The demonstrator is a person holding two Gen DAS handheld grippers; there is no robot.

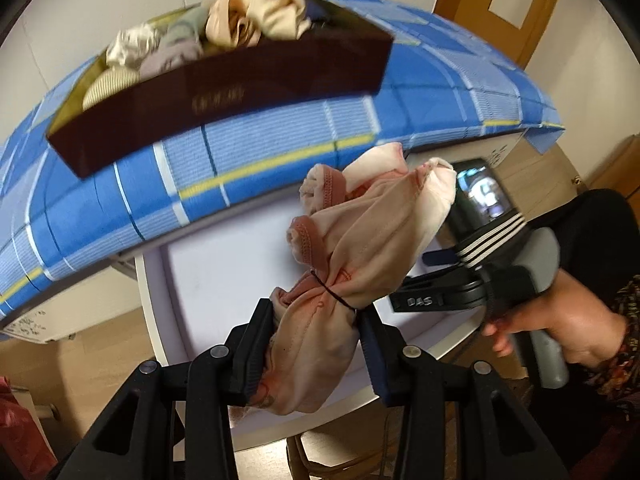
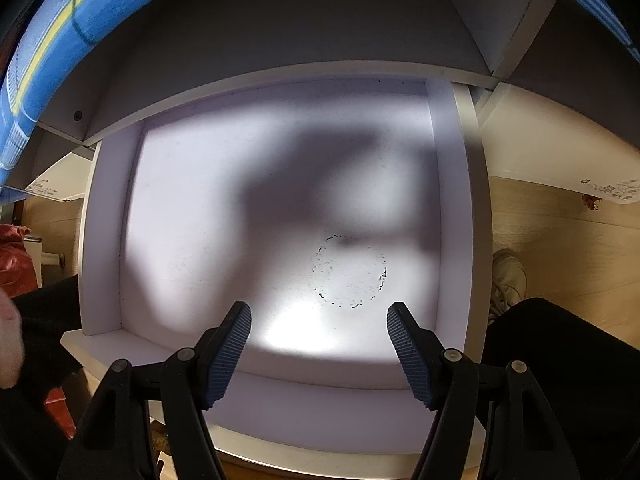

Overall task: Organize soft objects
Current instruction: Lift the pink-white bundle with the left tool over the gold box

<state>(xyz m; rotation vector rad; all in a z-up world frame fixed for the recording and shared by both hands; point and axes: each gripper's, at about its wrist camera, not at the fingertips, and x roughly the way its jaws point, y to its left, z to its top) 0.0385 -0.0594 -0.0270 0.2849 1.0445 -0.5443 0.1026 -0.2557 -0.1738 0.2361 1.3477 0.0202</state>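
My left gripper is shut on a pale pink cloth bundle tied with a thin black thread, held above an open white drawer. A dark brown box on the blue checked tabletop holds several rolled soft items, beige, grey and cream. My right gripper is open and empty, hovering over the same white drawer, whose floor is bare with a faint dotted ring mark. The right gripper also shows at the right of the left wrist view.
The blue checked cloth hangs over the tabletop edge above the drawer. A wooden door stands behind. Wooden floor lies to the right, with a shoe beside a dark trouser leg. A red bag sits at the left.
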